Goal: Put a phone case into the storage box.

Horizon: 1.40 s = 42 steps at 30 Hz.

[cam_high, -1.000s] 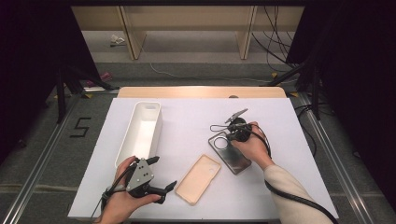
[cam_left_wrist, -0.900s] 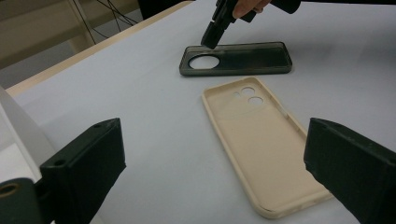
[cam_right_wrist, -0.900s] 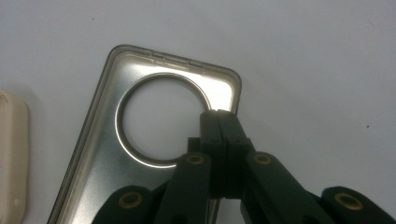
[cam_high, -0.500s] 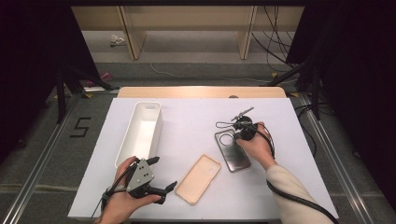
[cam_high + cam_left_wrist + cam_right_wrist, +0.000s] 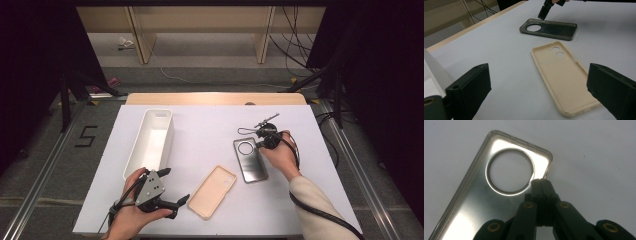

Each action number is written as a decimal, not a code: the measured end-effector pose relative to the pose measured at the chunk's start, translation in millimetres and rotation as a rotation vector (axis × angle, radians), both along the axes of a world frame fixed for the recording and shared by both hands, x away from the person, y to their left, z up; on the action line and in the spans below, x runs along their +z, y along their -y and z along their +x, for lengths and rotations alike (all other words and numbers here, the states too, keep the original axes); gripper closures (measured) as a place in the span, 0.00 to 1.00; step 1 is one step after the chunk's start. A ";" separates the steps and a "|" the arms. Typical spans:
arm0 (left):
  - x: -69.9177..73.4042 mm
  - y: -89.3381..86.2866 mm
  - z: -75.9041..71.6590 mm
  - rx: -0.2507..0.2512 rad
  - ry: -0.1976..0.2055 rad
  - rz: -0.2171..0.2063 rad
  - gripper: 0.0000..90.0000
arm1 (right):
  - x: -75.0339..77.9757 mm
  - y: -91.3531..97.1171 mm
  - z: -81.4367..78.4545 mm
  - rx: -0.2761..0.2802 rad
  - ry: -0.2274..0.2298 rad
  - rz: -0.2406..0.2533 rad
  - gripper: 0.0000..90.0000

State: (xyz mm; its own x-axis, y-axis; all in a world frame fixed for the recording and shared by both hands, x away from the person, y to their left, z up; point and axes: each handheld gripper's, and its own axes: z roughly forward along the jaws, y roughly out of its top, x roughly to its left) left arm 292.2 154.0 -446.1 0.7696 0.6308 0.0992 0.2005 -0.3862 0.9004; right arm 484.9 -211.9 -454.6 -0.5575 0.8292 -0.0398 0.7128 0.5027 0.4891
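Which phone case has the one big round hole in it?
The dark see-through phone case, lying under the right tool. Its hole is one large ring. The beige phone case beside it has two small holes instead.

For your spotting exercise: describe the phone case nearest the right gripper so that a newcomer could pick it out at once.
Start at the white table and pass the long white bin on its left. The dark phone case lies flat towards the right, under the tips of the right gripper. Unlike the beige phone case beside it, it is smoky grey with one large round camera hole.

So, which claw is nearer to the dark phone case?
Right. The right claw is shut with its tips at the dark phone case, near the round cutout. The left claw is open beside the beige case.
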 end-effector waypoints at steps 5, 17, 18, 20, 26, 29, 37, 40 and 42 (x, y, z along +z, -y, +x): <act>-0.4 0.1 0.2 -0.002 -0.002 0.001 0.05 | 3.3 -13.8 -0.5 0.049 0.013 0.008 1.00; 0.0 -0.1 -0.3 -0.002 0.000 0.001 0.05 | -2.9 -3.6 1.9 0.007 -0.019 -0.037 1.00; 0.1 -0.2 -0.2 -0.001 0.001 0.000 0.05 | -2.6 -2.5 1.7 0.003 -0.022 -0.042 1.00; 0.1 -0.2 -0.1 -0.002 0.001 -0.001 0.05 | -2.3 -0.5 1.2 0.001 -0.024 -0.044 1.00; 0.0 0.0 -0.2 -0.003 0.000 -0.001 0.05 | -2.0 -0.9 0.6 0.027 -0.025 -0.038 1.00; 0.0 -0.3 -0.2 -0.002 -0.001 -0.002 0.05 | 4.3 -3.6 -3.5 0.093 -0.014 -0.052 0.95; 0.3 -0.3 -0.5 -0.005 0.000 -0.001 0.05 | 13.9 -8.3 -23.4 0.398 -0.041 -0.175 0.63; 0.1 -0.1 -0.4 -0.006 -0.001 0.001 0.05 | 13.0 -12.1 -33.4 0.518 -0.064 -0.229 0.50; 0.1 -0.3 -0.4 -0.005 -0.002 0.000 0.05 | 14.5 -15.1 -37.8 0.544 -0.063 -0.259 0.45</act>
